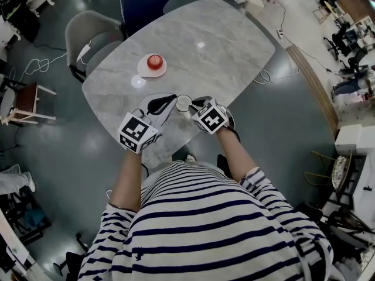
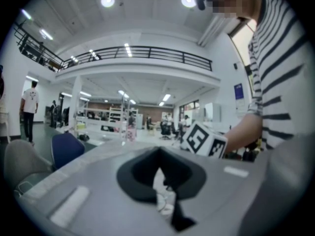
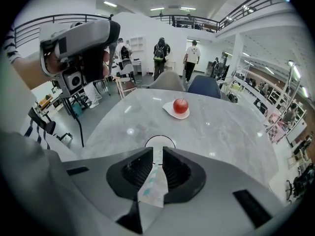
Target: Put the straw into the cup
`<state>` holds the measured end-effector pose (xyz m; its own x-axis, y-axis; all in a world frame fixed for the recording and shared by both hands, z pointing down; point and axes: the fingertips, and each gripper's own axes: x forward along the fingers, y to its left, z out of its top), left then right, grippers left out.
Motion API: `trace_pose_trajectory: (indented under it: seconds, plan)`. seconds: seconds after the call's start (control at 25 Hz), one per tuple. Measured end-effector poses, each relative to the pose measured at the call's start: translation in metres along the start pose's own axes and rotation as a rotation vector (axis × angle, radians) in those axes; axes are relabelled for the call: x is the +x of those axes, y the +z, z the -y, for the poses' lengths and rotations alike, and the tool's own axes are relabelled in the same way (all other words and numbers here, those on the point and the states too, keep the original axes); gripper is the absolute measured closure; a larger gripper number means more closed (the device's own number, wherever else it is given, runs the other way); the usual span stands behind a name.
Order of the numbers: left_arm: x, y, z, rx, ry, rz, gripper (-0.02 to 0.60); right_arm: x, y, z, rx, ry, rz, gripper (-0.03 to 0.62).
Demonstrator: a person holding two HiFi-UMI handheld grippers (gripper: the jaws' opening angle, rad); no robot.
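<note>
A clear cup (image 1: 183,102) stands near the table's front edge, and its round rim (image 3: 160,141) shows just past my right jaws. My right gripper (image 3: 156,157) is shut on the straw (image 3: 153,182), still in white paper with teal print, whose tip points down at the cup. In the head view my right gripper (image 1: 191,108) sits right beside the cup. My left gripper (image 1: 166,102) is on the cup's other side. In its own view the left gripper (image 2: 159,175) is shut on a crumpled white scrap of paper wrapper (image 2: 166,200).
A red apple (image 1: 154,61) on a white plate (image 1: 144,69) sits farther back on the grey marble table (image 1: 222,45); the apple (image 3: 180,105) also shows in the right gripper view. Two chairs (image 1: 94,31) stand behind the table. People stand in the background.
</note>
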<state>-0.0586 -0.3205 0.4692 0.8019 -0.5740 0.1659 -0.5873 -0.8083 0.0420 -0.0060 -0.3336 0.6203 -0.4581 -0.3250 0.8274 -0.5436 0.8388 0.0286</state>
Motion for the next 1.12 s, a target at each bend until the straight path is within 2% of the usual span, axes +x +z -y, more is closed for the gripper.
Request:
trace_pose_trajectory:
  seconds: [0.12,0.52,0.92,1.12]
  plan:
    - [0.001,0.002,0.001,-0.005,0.001,0.007,0.574,-0.003,-0.001,0.001,0.005,-0.005,0.005,0.530]
    - [0.001,0.004,0.005,-0.001,-0.002,0.014,0.574,-0.027,0.016,0.007,0.035,-0.038,0.096,0.525]
    - [0.000,0.011,0.008,0.012,-0.002,0.021,0.575,-0.088,0.045,0.010,0.021,-0.097,0.271,0.536]
    - [-0.006,0.018,0.015,0.030,0.010,0.033,0.574,-0.126,0.056,0.008,0.056,-0.108,0.399,0.551]
